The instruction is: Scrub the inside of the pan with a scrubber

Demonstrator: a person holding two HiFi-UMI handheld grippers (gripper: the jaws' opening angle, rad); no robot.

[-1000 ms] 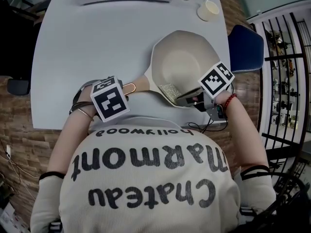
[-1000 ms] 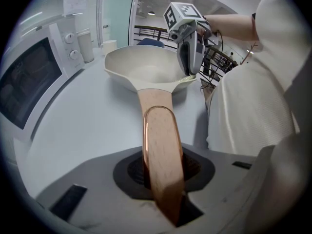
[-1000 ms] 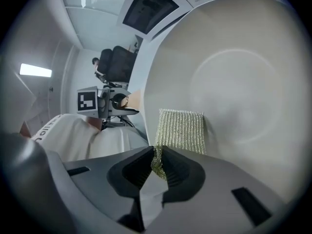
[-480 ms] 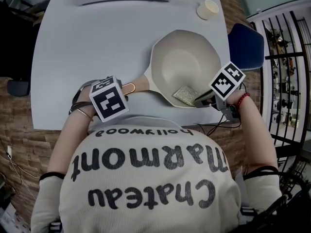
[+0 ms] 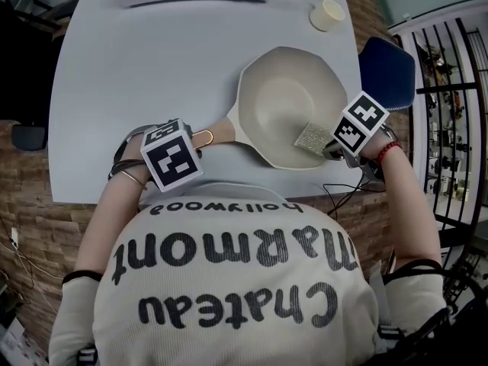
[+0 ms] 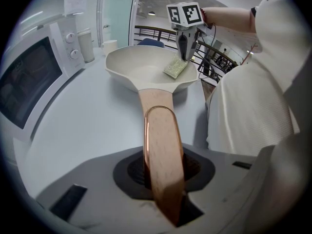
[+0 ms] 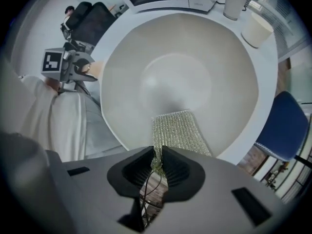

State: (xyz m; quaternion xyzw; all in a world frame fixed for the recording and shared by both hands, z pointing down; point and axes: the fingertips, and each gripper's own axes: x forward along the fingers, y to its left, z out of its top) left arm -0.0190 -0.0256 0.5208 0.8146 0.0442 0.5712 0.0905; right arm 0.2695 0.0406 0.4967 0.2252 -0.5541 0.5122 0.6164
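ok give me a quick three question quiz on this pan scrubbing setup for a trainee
1. True or false: the left claw is shut on the pan handle.
2. Where is the scrubber? A) inside the pan, pinched by the right claw; B) in the left claw; C) hanging clear above the pan.
3. Fill in: beyond the pan, near the far edge of the table, stands a pale ___.
Key: 1 true; 2 A; 3 cup.
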